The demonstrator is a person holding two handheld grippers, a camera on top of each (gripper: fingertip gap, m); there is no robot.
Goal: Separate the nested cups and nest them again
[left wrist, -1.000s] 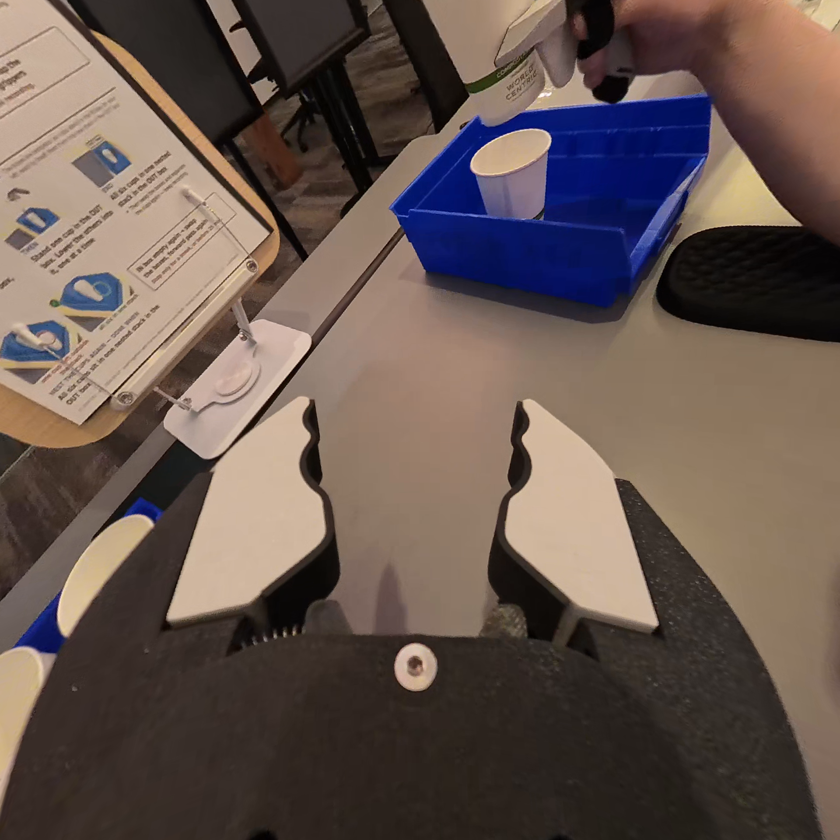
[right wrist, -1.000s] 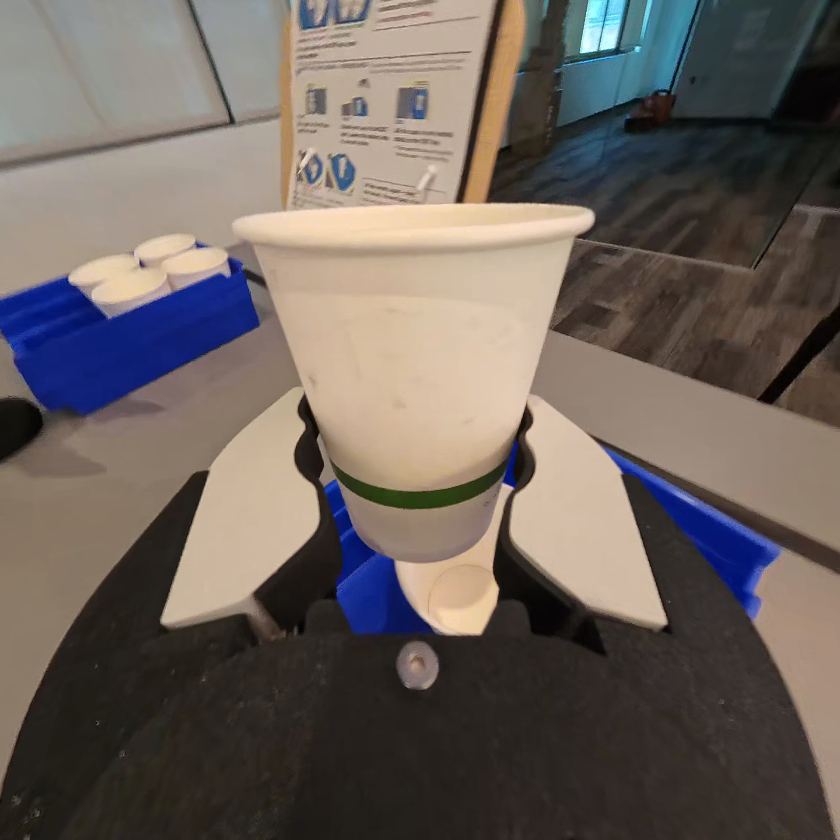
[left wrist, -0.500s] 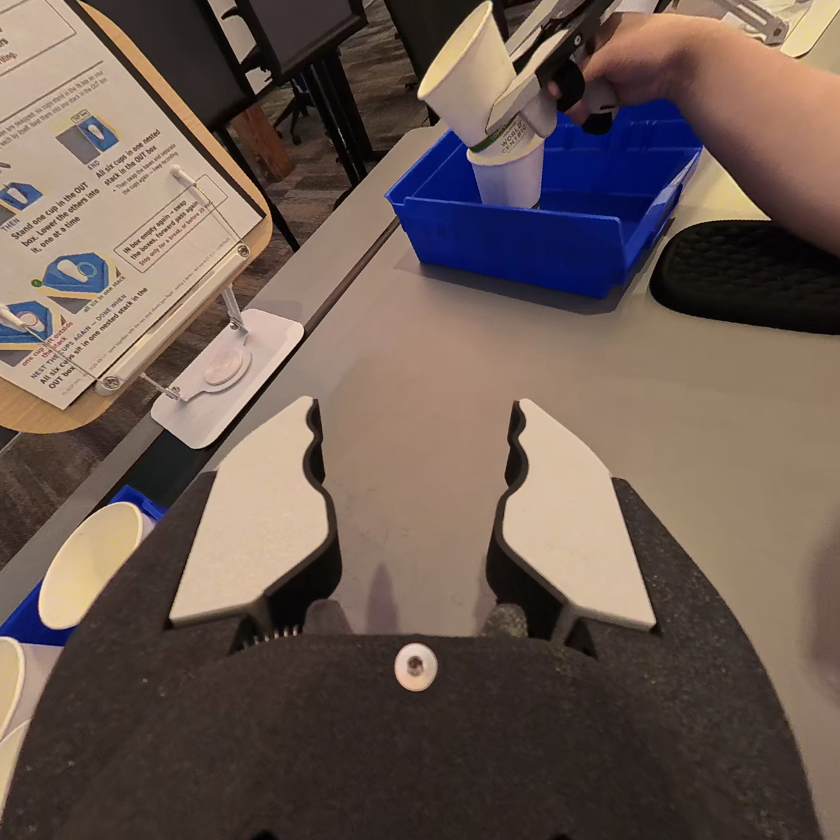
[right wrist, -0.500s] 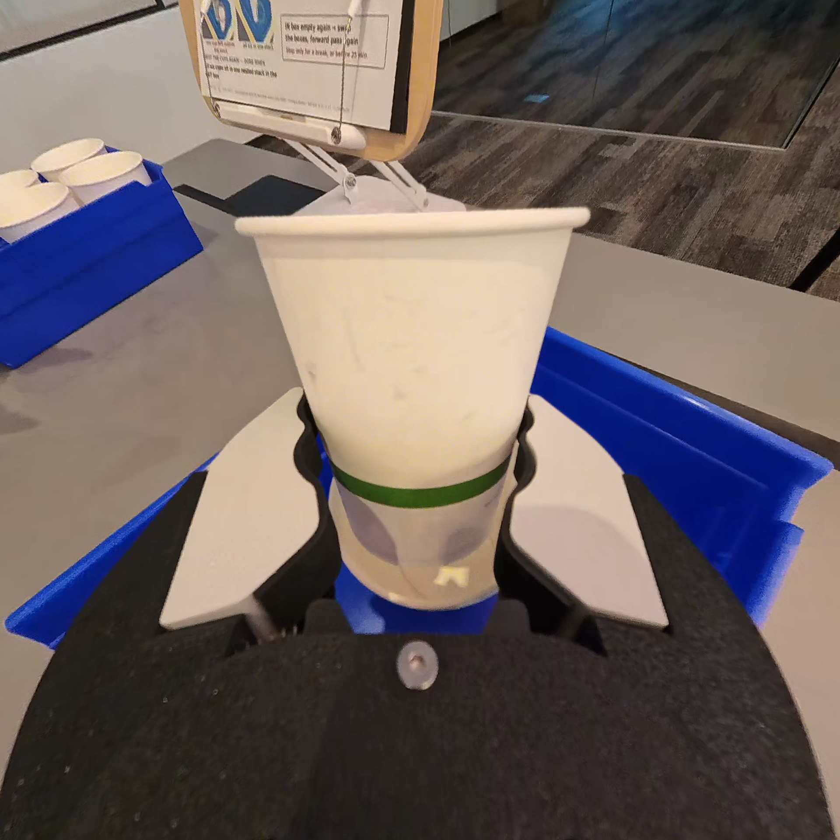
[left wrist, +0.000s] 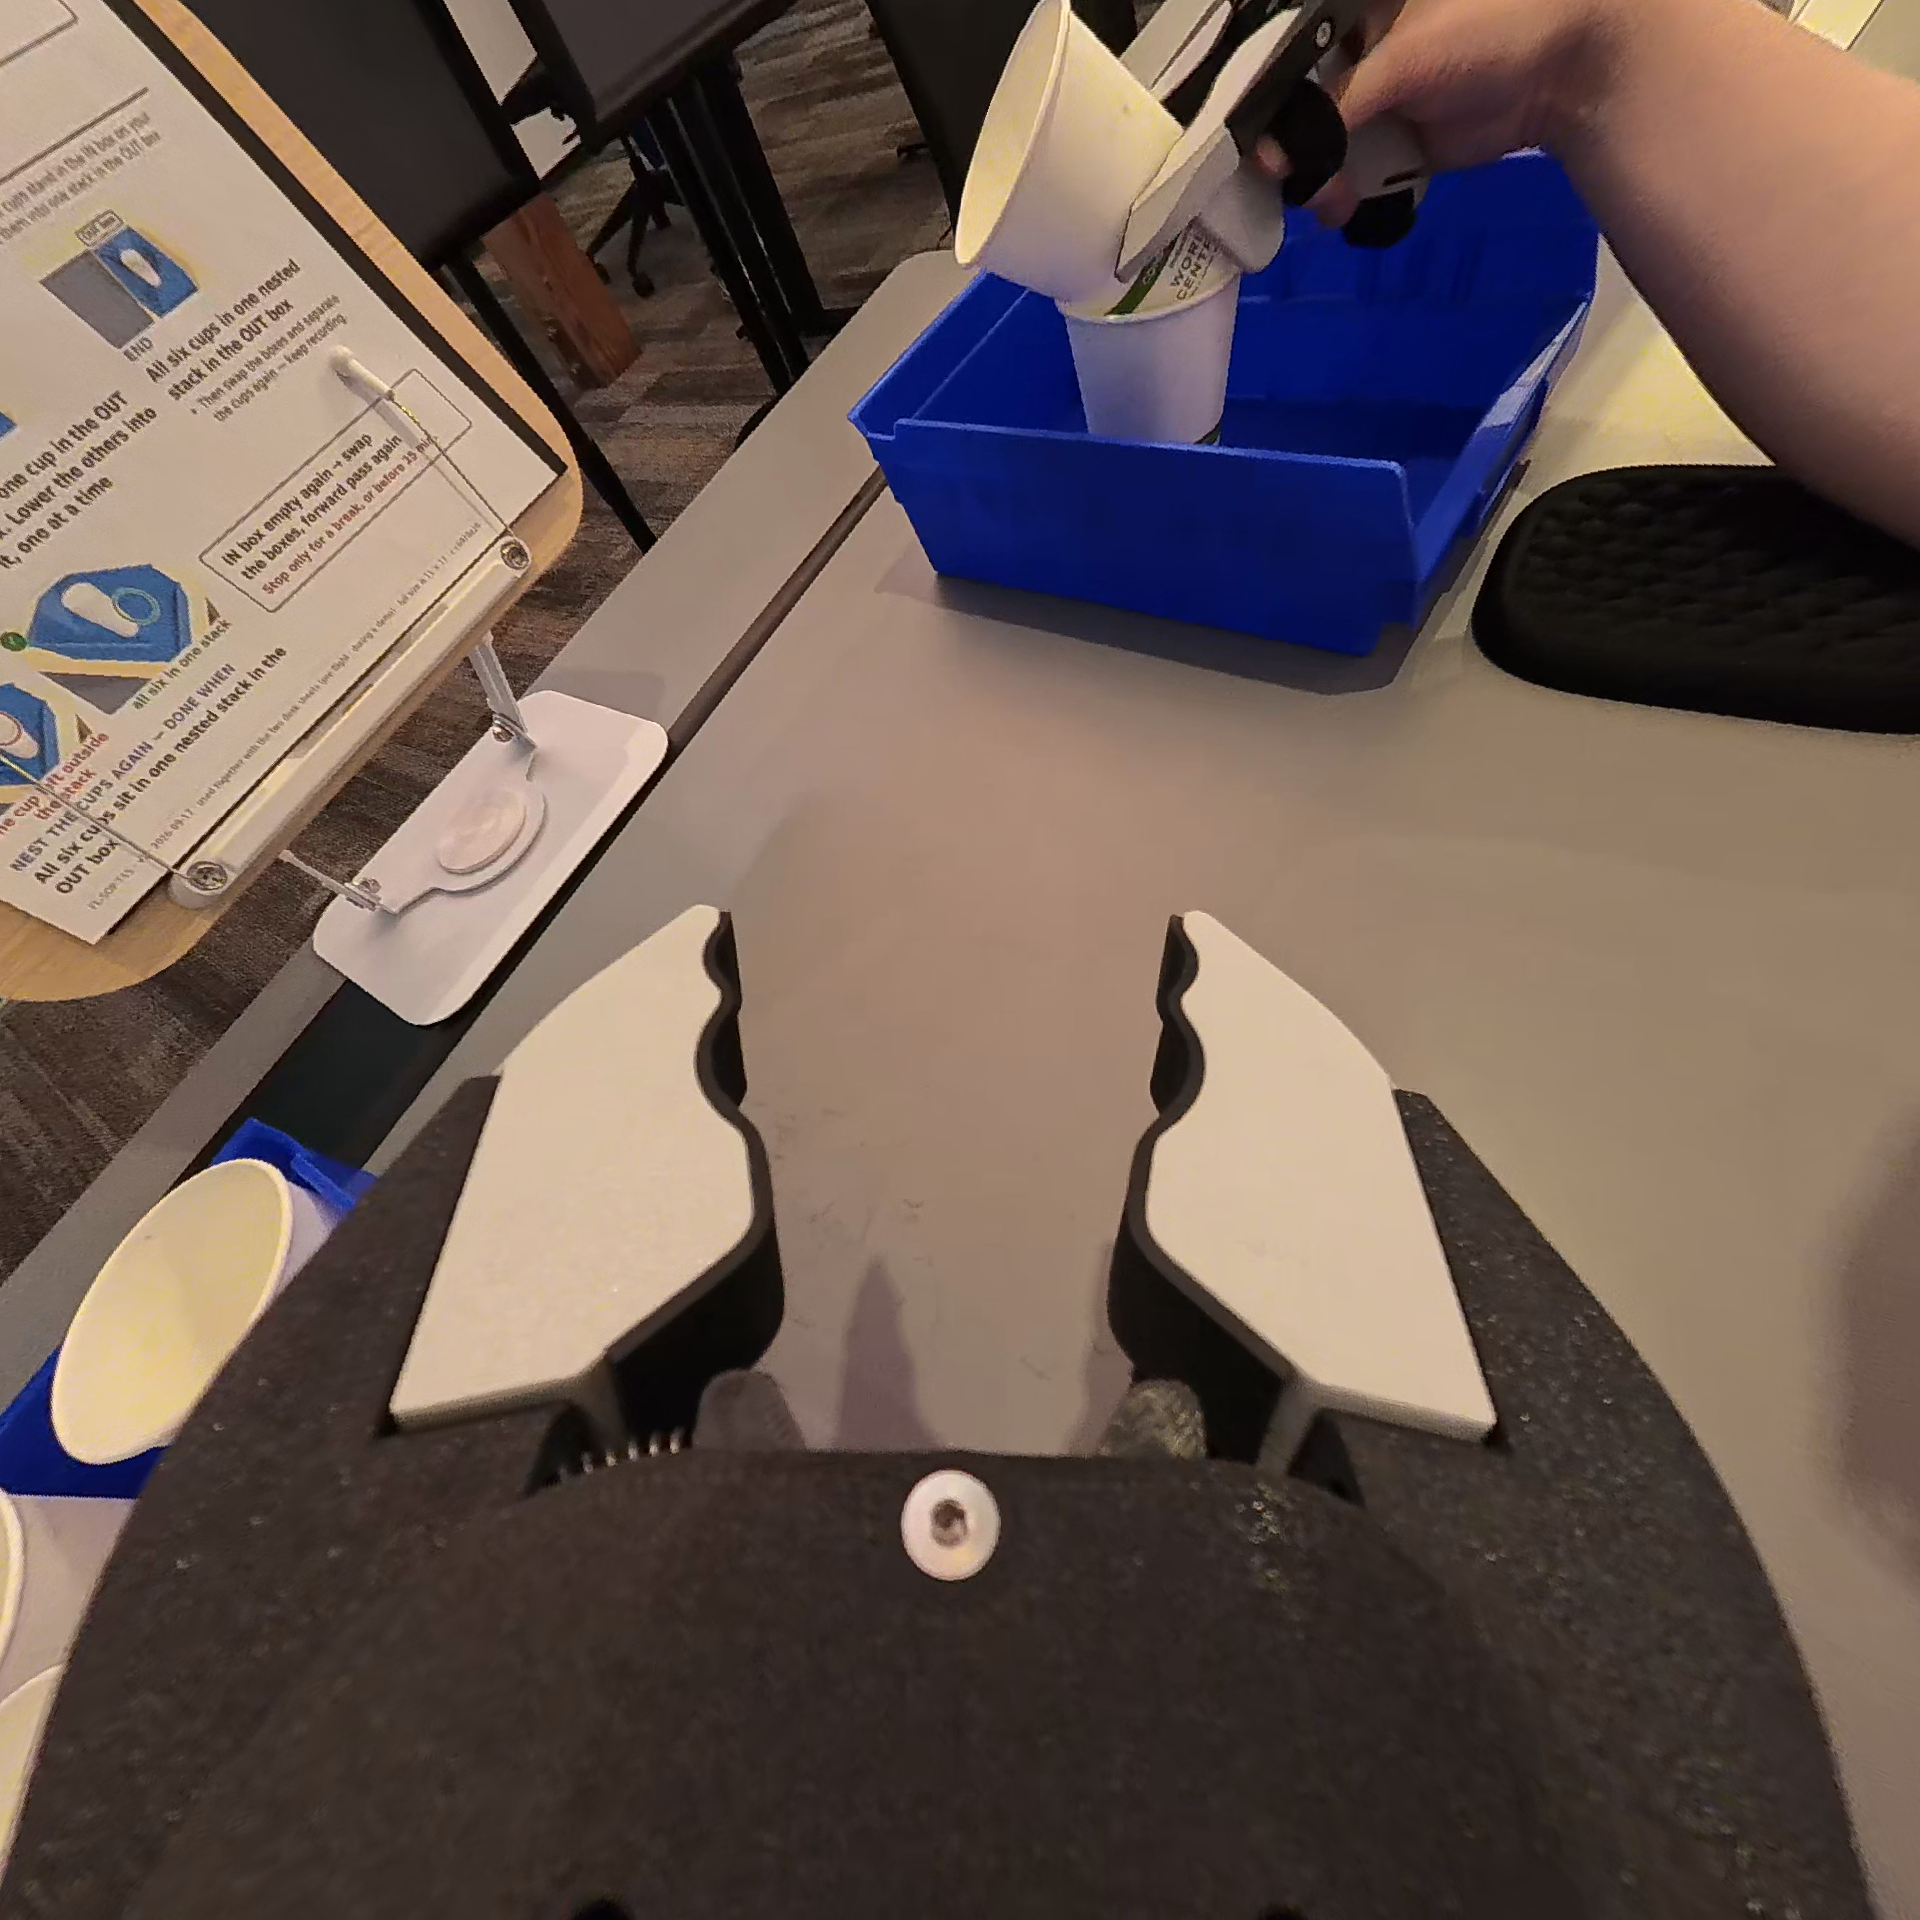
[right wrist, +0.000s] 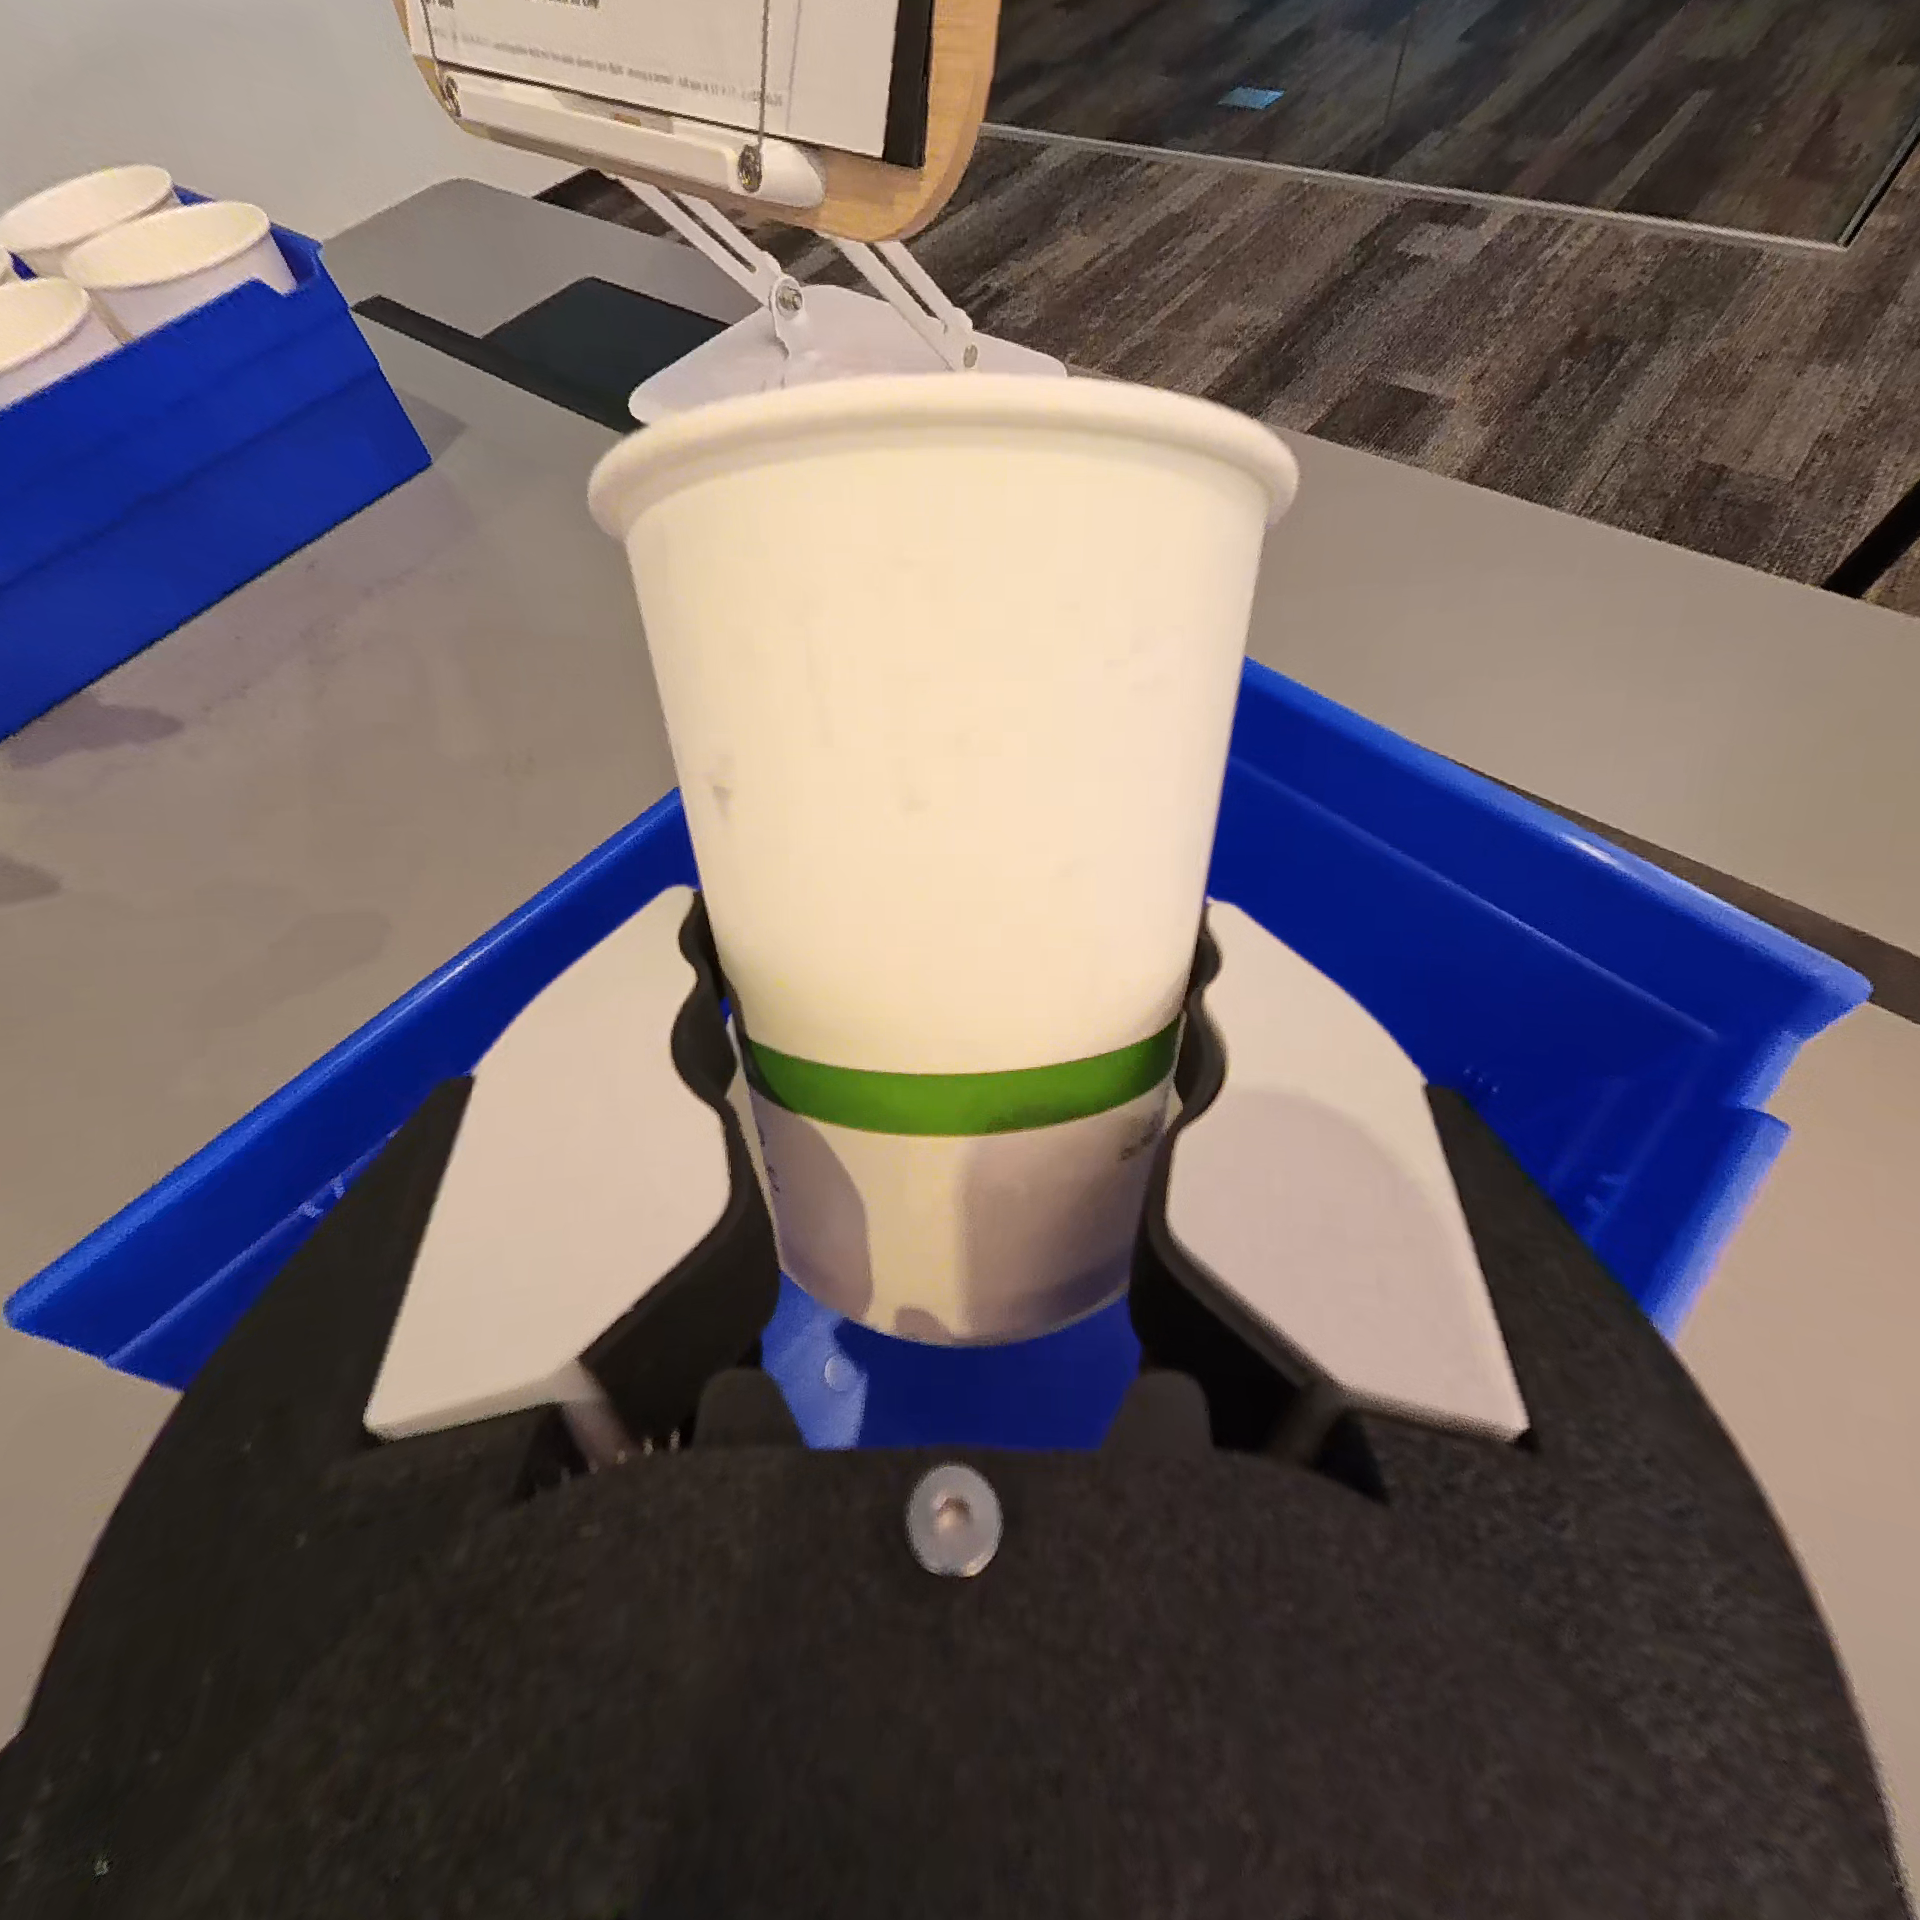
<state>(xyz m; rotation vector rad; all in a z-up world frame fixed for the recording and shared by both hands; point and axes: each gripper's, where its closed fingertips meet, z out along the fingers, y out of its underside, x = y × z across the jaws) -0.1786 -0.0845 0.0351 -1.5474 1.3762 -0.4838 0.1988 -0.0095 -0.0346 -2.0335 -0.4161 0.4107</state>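
Note:
My right gripper [right wrist: 951,935] is shut on a white paper cup [right wrist: 935,748] with a green band, gripping it low near the base. In the left wrist view this cup [left wrist: 1060,177] is tilted to the left, and its base sits in the mouth of a second white cup [left wrist: 1153,364] standing in the blue bin [left wrist: 1195,520]. The right wrist view shows the bin wall [right wrist: 1507,883], but the standing cup is hidden there. My left gripper [left wrist: 945,925] is open and empty over the grey table, well short of the bin.
A second blue bin [right wrist: 177,447] holds several loose white cups [right wrist: 166,249]; one of these cups [left wrist: 166,1320] shows in the left wrist view. An instruction board on a white stand [left wrist: 488,862] sits at the table's left edge. A black pad [left wrist: 1714,603] lies right of the bin. A person's forearm [left wrist: 1745,239] reaches in.
The right gripper has lowered its cup from above the bin and tilted it, putting its base into the standing cup. My left gripper has stayed open and hardly moved.

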